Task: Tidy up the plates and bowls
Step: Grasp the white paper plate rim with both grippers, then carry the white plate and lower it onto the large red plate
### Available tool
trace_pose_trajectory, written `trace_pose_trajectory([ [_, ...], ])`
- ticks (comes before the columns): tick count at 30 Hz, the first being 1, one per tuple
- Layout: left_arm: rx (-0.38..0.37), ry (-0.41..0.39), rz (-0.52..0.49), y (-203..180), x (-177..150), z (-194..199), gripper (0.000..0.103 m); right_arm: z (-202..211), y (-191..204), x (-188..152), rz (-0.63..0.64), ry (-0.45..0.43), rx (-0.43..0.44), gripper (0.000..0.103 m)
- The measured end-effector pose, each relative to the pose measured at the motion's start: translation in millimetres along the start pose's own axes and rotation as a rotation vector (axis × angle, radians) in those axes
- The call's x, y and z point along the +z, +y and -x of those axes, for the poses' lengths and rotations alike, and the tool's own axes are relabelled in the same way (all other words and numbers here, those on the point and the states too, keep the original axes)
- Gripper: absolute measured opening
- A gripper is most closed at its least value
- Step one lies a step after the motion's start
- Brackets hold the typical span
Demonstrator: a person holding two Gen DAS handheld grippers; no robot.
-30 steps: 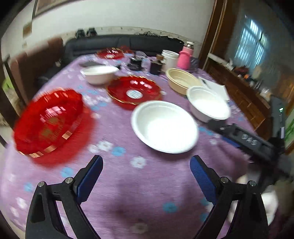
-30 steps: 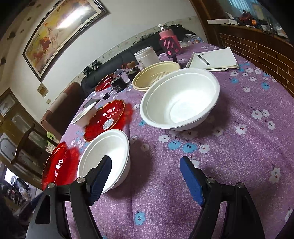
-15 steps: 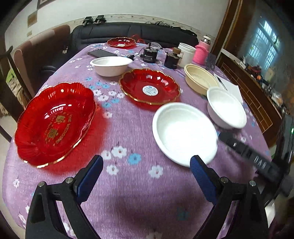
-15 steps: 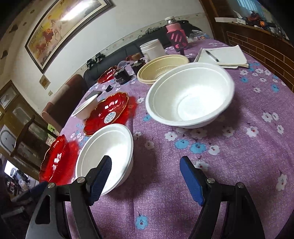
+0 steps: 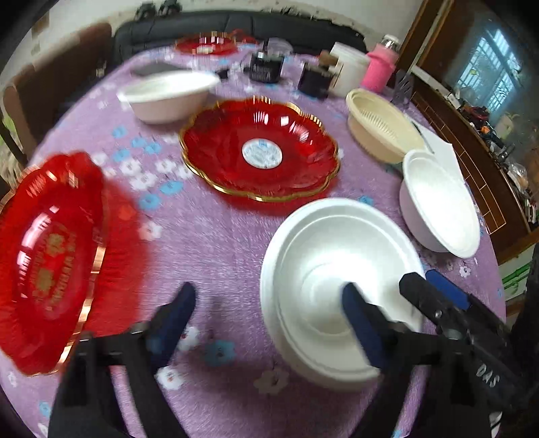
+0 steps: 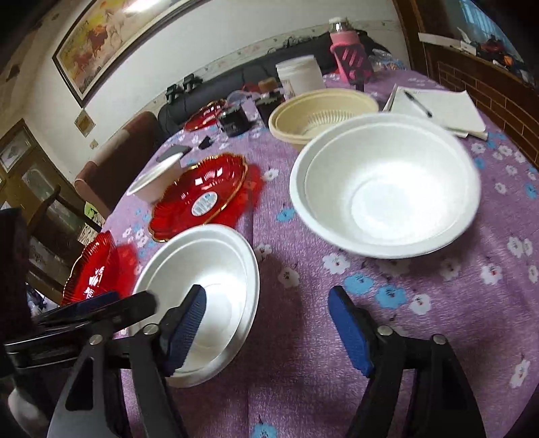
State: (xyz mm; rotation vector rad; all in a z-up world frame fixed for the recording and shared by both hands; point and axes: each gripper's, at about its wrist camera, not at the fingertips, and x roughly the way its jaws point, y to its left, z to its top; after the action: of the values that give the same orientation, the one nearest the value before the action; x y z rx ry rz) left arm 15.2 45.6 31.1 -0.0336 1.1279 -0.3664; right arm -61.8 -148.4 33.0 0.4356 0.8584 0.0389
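Observation:
A near white bowl (image 5: 340, 283) (image 6: 205, 286) sits on the purple flowered tablecloth (image 5: 215, 236). My left gripper (image 5: 269, 323) is open, its right finger over the bowl's inside. My right gripper (image 6: 266, 333) is open, its left finger over the same bowl's rim. A larger white bowl (image 6: 384, 185) (image 5: 438, 205) lies to the right. A third white bowl (image 5: 168, 94) (image 6: 155, 180) stands far left. A red plate (image 5: 259, 148) (image 6: 202, 197) lies mid-table, another red plate (image 5: 47, 256) (image 6: 97, 273) at the left edge, a third red plate (image 5: 205, 42) at the back.
A cream colander bowl (image 5: 380, 124) (image 6: 320, 107), white tub (image 6: 299, 75), pink bottle (image 6: 348, 54), small dark items (image 5: 266, 65) and a notebook with pen (image 6: 438, 107) stand at the back and right. Chairs (image 6: 114, 158) and a sofa (image 5: 235, 23) surround the table.
Both grippers have moved forward and closer to the near white bowl; the left one shifted right so its right finger now overlaps the bowl. The dishes have not moved.

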Motion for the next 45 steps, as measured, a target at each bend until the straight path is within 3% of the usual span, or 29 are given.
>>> trace_pose_trajectory([
  [3, -0.056, 0.056, 0.028, 2.8, 2.0, -17.2, 0.048, -7.4, 0.1, 0.8, -0.001, 0.014, 0.004, 0.074],
  [6, -0.038, 0.034, 0.012, -1.5, 3.4, -19.6, 0.048, -14.4, 1.2, 0.2, -0.001, 0.029, 0.011, 0.070],
  [7, -0.030, 0.030, 0.006, -3.6, 3.5, -19.8, 0.047, -16.7, 1.4, -0.2, -0.003, 0.036, 0.016, 0.065],
  [9, -0.015, 0.033, -0.014, -9.0, 3.2, -20.9, 0.026, -20.5, 1.5, -1.2, -0.010, 0.054, 0.030, 0.049],
  [11, -0.016, 0.043, -0.026, -13.1, 0.5, -20.9, 0.014, -22.2, 1.7, -2.6, -0.022, 0.070, 0.054, 0.027],
  [12, -0.018, 0.045, -0.028, -14.5, 0.2, -19.8, 0.011, -20.9, 2.1, -3.4, -0.028, 0.072, 0.069, 0.022],
  [21, -0.030, -0.064, 0.013, -4.7, -18.7, 36.7, 0.012, 12.9, 38.1, -0.1, 0.050, 0.002, 0.113, 0.019],
  [28, 0.013, -0.149, 0.144, 64.5, -17.2, 84.7, 0.012, 2.3, 123.2, 17.1, 0.203, 0.024, 0.193, 0.019],
  [32, 0.115, -0.191, 0.186, 111.1, -8.0, 106.9, 0.013, -21.7, 176.7, 25.5, 0.270, 0.060, 0.238, 0.019],
  [37, 0.181, -0.160, 0.243, 168.5, 4.4, 95.3, 0.013, -70.7, 235.0, 26.5, 0.337, 0.138, 0.214, 0.019],
  [45, 0.155, -0.085, 0.299, 222.0, 9.6, 60.7, 0.013, -126.2, 264.2, 16.9, 0.378, 0.220, 0.120, 0.019],
])
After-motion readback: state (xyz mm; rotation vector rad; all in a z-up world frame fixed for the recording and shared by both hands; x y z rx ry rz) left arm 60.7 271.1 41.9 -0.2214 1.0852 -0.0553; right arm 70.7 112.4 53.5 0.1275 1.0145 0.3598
